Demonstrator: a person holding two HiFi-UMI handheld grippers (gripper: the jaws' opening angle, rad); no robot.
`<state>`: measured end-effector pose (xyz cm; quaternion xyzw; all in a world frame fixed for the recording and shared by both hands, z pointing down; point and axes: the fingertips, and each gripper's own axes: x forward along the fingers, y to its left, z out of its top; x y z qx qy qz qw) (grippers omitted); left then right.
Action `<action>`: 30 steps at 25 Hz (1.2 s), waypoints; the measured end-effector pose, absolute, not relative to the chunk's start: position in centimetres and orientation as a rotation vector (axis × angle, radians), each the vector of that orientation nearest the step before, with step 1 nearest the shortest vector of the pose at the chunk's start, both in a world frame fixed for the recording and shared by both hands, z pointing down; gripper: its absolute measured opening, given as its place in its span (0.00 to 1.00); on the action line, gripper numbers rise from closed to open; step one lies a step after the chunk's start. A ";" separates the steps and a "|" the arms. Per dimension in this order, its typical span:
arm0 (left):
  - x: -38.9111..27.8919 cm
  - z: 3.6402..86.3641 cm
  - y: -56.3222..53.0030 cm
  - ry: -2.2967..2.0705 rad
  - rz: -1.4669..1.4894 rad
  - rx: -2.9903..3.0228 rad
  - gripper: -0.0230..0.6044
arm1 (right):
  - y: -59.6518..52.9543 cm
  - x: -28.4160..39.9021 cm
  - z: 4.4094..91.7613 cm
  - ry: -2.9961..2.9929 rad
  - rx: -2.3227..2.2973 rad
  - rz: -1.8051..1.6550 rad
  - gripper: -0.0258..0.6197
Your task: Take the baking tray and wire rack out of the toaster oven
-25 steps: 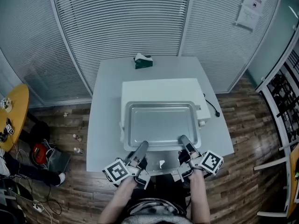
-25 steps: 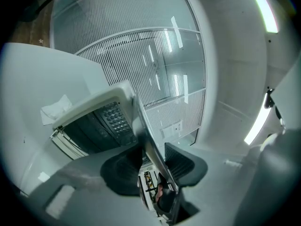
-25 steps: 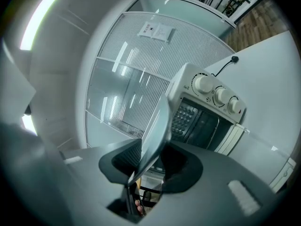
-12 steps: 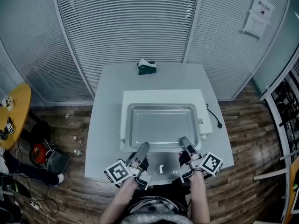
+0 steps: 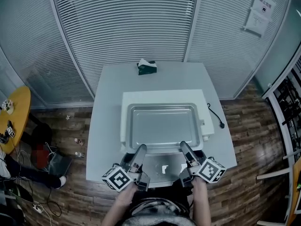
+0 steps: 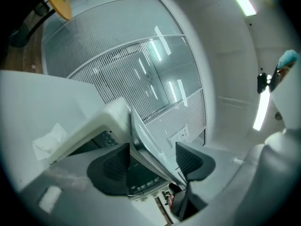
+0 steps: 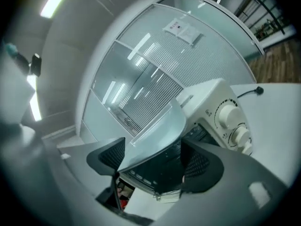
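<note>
Steel-grey baking tray (image 5: 162, 126) lies flat over the top of the white toaster oven (image 5: 162, 97), its near rim overhanging the oven front. I have the left gripper (image 5: 140, 148) and the right gripper (image 5: 185, 145) at that rim. Both sets of jaws have just been opening. Each now stands apart with the tray's rim between the pads, released. The dropped oven door (image 5: 162, 166) sits below and between the two grippers. The control knobs (image 7: 230, 113) stand just beside the right gripper. A power cord (image 5: 215, 116) trails on the table (image 5: 106, 107) at the oven's right. A green tissue box (image 5: 146, 66) stands well behind the oven.
</note>
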<state>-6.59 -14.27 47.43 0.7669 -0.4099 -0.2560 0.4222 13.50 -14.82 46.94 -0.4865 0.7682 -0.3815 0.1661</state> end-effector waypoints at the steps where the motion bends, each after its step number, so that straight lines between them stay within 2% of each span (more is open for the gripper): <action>1: -7.0 47.3 -14.0 -1.056 -0.620 1.954 0.52 | -14.3 13.8 47.2 2.219 -1.451 -1.043 0.60; 5: -9.1 47.7 -12.5 -1.218 -0.494 2.093 0.54 | -12.4 14.7 47.4 2.296 -1.634 -0.875 0.65; 11: -10.6 46.7 -11.0 -1.434 -0.211 2.381 0.57 | -10.3 14.9 46.2 2.438 -1.801 -0.586 0.66; 17: -9.3 46.2 -11.4 -1.552 0.161 2.645 0.56 | -10.6 14.8 45.8 2.531 -2.032 -0.322 0.64; 20: -9.0 45.4 -12.0 -1.570 0.214 2.665 0.45 | -10.9 15.1 45.9 2.518 -2.063 -0.314 0.61; 30: -8.4 46.0 -14.3 -1.532 0.227 2.672 0.45 | -14.1 15.6 45.9 2.539 -2.048 -0.340 0.61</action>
